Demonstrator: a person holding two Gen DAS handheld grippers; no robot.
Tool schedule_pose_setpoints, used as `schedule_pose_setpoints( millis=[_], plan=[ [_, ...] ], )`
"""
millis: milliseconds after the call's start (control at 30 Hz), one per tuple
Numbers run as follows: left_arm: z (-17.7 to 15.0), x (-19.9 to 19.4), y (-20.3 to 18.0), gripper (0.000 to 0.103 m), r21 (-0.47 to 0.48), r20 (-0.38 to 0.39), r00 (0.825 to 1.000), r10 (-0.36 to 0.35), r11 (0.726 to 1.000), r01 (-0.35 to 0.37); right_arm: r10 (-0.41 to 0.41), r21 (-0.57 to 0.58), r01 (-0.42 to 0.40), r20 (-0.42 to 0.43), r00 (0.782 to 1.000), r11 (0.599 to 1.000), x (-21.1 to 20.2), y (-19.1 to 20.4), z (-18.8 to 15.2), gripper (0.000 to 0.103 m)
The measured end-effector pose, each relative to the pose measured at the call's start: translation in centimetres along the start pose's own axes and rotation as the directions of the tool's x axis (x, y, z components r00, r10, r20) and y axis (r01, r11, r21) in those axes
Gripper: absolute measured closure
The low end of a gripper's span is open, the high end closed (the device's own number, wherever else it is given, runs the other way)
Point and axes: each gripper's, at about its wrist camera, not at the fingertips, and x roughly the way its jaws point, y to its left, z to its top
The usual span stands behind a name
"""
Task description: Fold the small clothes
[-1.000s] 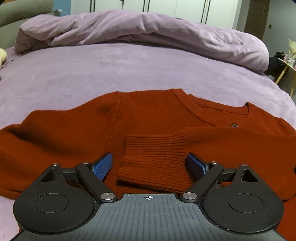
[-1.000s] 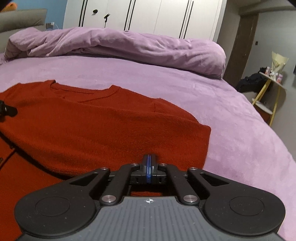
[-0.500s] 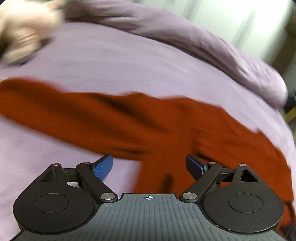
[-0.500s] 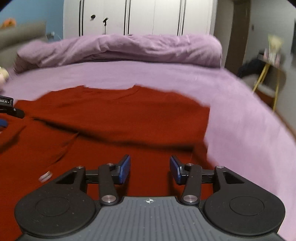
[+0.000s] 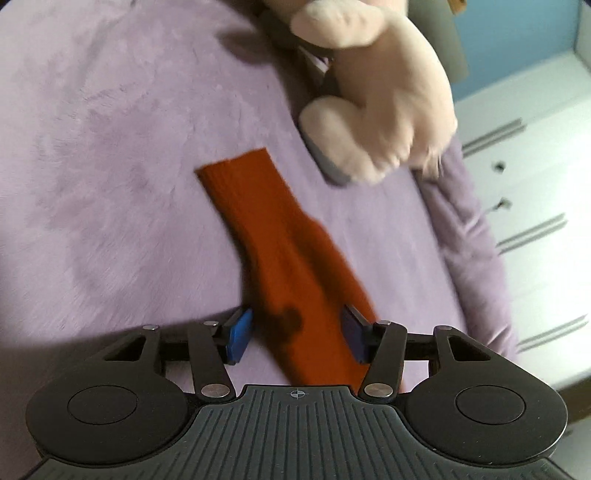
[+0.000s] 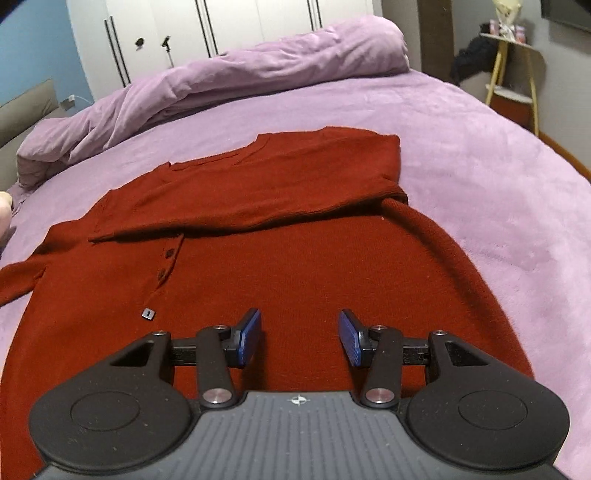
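Observation:
A rust-red knit sweater (image 6: 280, 258) lies flat on the purple bed, its right sleeve (image 6: 258, 206) folded across the chest. My right gripper (image 6: 299, 336) is open and empty, low over the sweater's lower body. In the left wrist view the sweater's other sleeve (image 5: 280, 236) stretches out straight over the bedspread, cuff at the far end. My left gripper (image 5: 295, 334) is open, its blue pads on either side of the sleeve near its upper part, holding nothing.
A pale pink plush toy (image 5: 376, 85) lies just beyond the sleeve cuff. A bunched purple duvet (image 6: 236, 85) runs along the bed's far side. White wardrobes (image 6: 229, 33) stand behind; a small side table (image 6: 513, 70) stands at the right.
My right gripper has opened, let go of the folded sleeve and pulled back. My left gripper has swung left from the folded cuff to the outstretched sleeve.

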Motion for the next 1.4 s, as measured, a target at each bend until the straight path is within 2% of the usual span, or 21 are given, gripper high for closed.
schedule_pose_setpoints(
  millis=[33,100,233,333,433,500,533,600,633,700,767,833,867,967,1100,1167,1233,1267,1333,1367,1400],
  plan=[
    [0.5,0.4,0.5,0.056,-0.048,0.002,1.0,-0.021,0.999,0.021,-0.005,0.002,0.005,-0.006,1.0,1.0,0.1,0.2,0.1,0.057],
    [1.1,1.3,1.5,0.093,-0.138,-0.007,0.999,-0.036,0.99,0.035,-0.015,-0.006,0.015,-0.011,1.0,1.0,0.3,0.6,0.2,0.057],
    [1.7,1.9,2.7,0.094,-0.231,-0.031,0.996,-0.08,0.971,0.071,-0.02,-0.032,0.019,-0.013,1.0,0.999,0.4,1.4,0.4,0.057],
    [1.5,0.4,0.8,0.095,-0.126,-0.02,0.994,-0.108,0.986,0.105,-0.019,-0.042,0.019,-0.003,1.0,0.999,0.3,1.5,0.5,0.057],
    [0.0,-1.8,-4.1,0.095,0.042,-0.03,0.976,-0.214,0.976,0.215,-0.013,-0.032,0.013,0.009,1.0,0.999,0.0,1.2,0.8,0.057],
    [-2.5,-3.7,-9.0,0.095,0.191,-0.074,0.949,-0.306,0.93,0.314,-0.005,-0.017,0.005,0.025,1.0,1.0,-0.3,0.8,1.0,0.057],
    [-4.4,-4.6,-11.5,0.095,0.257,-0.112,0.93,-0.35,0.894,0.367,0.001,-0.009,0.0,0.036,0.999,1.0,-0.6,0.6,1.1,0.057],
    [-9.0,-5.9,-16.4,0.095,0.358,-0.214,0.879,-0.426,0.803,0.476,0.01,0.008,-0.01,0.058,0.998,1.0,-1.0,0.2,1.3,0.057],
    [-12.0,-6.3,-18.7,0.095,0.398,-0.279,0.846,-0.454,0.747,0.532,0.015,0.018,-0.016,0.064,0.998,1.0,-1.2,-0.1,1.4,0.057],
    [-17.6,-6.5,-21.9,0.094,0.469,-0.374,0.812,-0.448,0.664,0.582,0.029,0.043,-0.032,0.073,0.997,0.999,-1.4,-0.5,1.5,0.057],
    [-23.8,-6.1,-23.9,0.091,0.556,-0.454,0.799,-0.395,0.575,0.6,0.046,0.071,-0.052,0.083,0.995,0.996,-1.8,-0.9,1.7,0.057],
    [-29.2,-4.8,-24.2,0.082,0.621,-0.517,0.807,-0.287,0.523,0.584,0.057,0.085,-0.066,0.097,0.994,0.994,-2.2,-1.3,1.8,0.057],
    [-30.9,-4.1,-23.9,0.079,0.64,-0.533,0.813,-0.233,0.518,0.568,0.062,0.089,-0.071,0.101,0.993,0.993,-2.3,-1.5,1.9,0.057],
    [-33.6,-2.8,-21.5,0.069,0.669,-0.537,0.838,-0.093,0.558,0.491,0.085,0.096,-0.092,0.081,0.993,0.991,-2.2,-2.3,2.4,0.057],
    [-32.6,-3.5,-18.5,0.051,0.72,-0.456,0.89,-0.016,0.581,0.379,0.159,0.127,-0.163,0.042,0.986,0.978,-0.7,-3.0,3.3,0.057],
    [-31.4,-4.0,-17.3,0.05,0.743,-0.412,0.911,0.01,0.583,0.33,0.231,0.185,-0.23,0.019,0.973,0.955,0.7,-3.0,4.1,0.057],
    [-30.5,-4.5,-16.5,0.05,0.749,-0.39,0.92,0.037,0.594,0.294,0.317,0.239,-0.31,0.008,0.948,0.92,2.6,-2.6,5.1,0.052],
    [-29.9,-4.6,-16.2,0.049,0.746,-0.384,0.922,0.044,0.603,0.282,0.371,0.251,-0.359,0.001,0.929,0.899,3.8,-2.1,5.6,0.044],
    [-28.7,-5.1,-15.8,0.048,0.746,-0.371,0.927,0.053,0.612,0.263,0.438,0.24,-0.418,-0.034,0.899,0.876,6.3,-0.8,6.6,0.039],
    [-28.5,-5.3,-15.5,0.048,0.75,-0.36,0.931,0.061,0.612,0.25,0.438,0.211,-0.419,-0.054,0.897,0.883,7.4,0.2,7.1,0.039],
    [-28.3,-5.5,-14.9,0.047,0.755,-0.352,0.934,0.064,0.608,0.243,0.408,0.175,-0.392,-0.061,0.911,0.903,8.2,1.0,7.6,0.039]
  ],
)
